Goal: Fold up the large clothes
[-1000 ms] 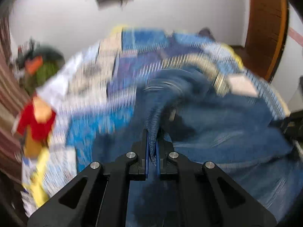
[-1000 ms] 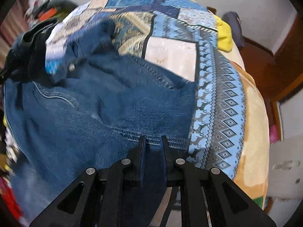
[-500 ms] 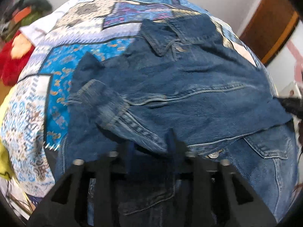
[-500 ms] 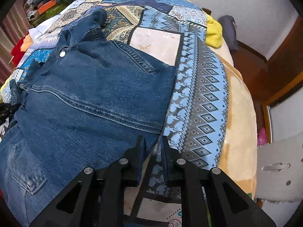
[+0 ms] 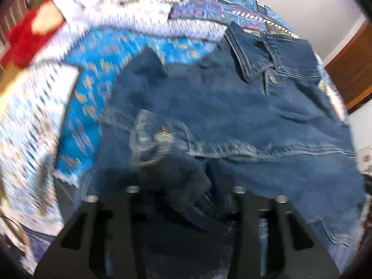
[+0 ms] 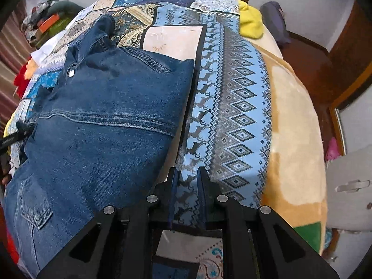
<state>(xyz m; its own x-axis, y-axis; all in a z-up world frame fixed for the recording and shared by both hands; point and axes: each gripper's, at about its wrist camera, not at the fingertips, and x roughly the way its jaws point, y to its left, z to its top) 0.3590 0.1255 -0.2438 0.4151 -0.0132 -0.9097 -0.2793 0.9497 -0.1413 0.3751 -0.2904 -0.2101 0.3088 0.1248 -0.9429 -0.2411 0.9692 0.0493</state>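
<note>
Denim jacket (image 5: 232, 121) on patchwork quilt (image 5: 97, 74), blurred.

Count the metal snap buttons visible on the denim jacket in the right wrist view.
1: a silver snap button on the denim jacket, just below its collar. Others may be hidden under the folded cloth.

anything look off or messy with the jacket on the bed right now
Yes. The denim jacket lies mostly flat on the patchwork bedspread, but one sleeve cuff is bunched and twisted on top of it near the left gripper, whose jaws are closing.
</note>
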